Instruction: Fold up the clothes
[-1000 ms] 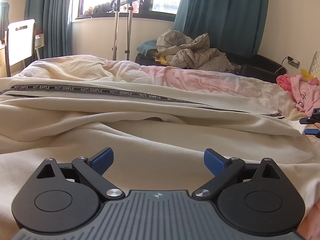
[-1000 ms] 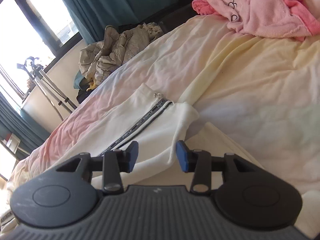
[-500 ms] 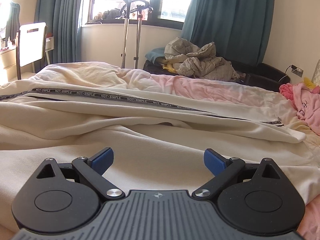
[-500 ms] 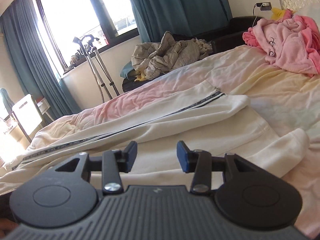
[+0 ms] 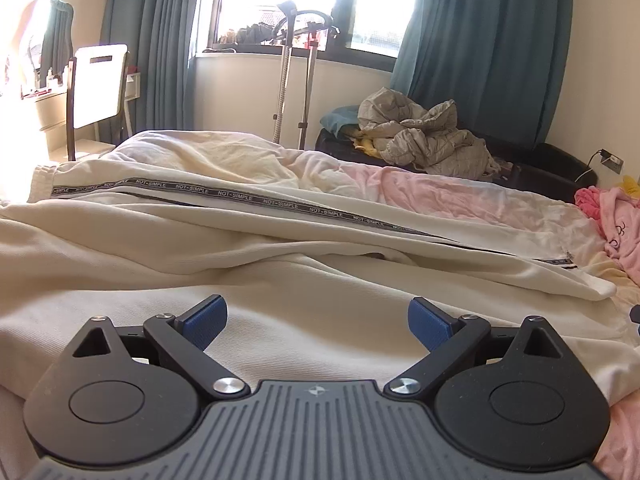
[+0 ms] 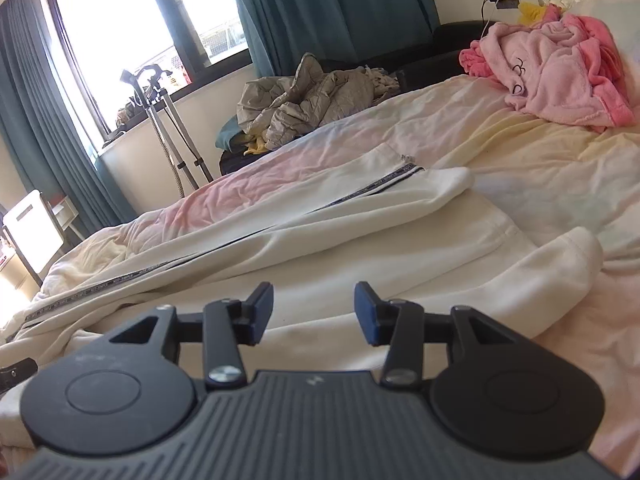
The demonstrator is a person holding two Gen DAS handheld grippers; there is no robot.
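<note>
- Cream knit trousers (image 5: 280, 248) lie spread lengthwise across the bed (image 5: 460, 192), a black side tape printed NOT-SIMPLE (image 5: 240, 198) running along the upper leg.
- Your left gripper (image 5: 316, 320) sits low over the near leg, blue pads (image 5: 204, 320) set wide apart, nothing between them; cream cloth lies directly below and ahead.
- Your right gripper (image 6: 314, 312) hovers over the same garment, jaws parted with a narrower gap, holding nothing.
- Trouser cuffs (image 6: 452, 178) point away to the right in the right wrist view; a second rolled cuff (image 6: 568, 256) lies nearer, right of the gripper.
- Waistband end (image 5: 44, 180) lies far left in the left wrist view.
- Pink fleece garment (image 6: 560, 68) is heaped at the head of the bed, well apart from the trousers.
- Grey quilted jacket (image 5: 420, 136) is piled on a dark bench beyond the bed.
- Teal curtains (image 5: 480, 48) flank the window.
</note>
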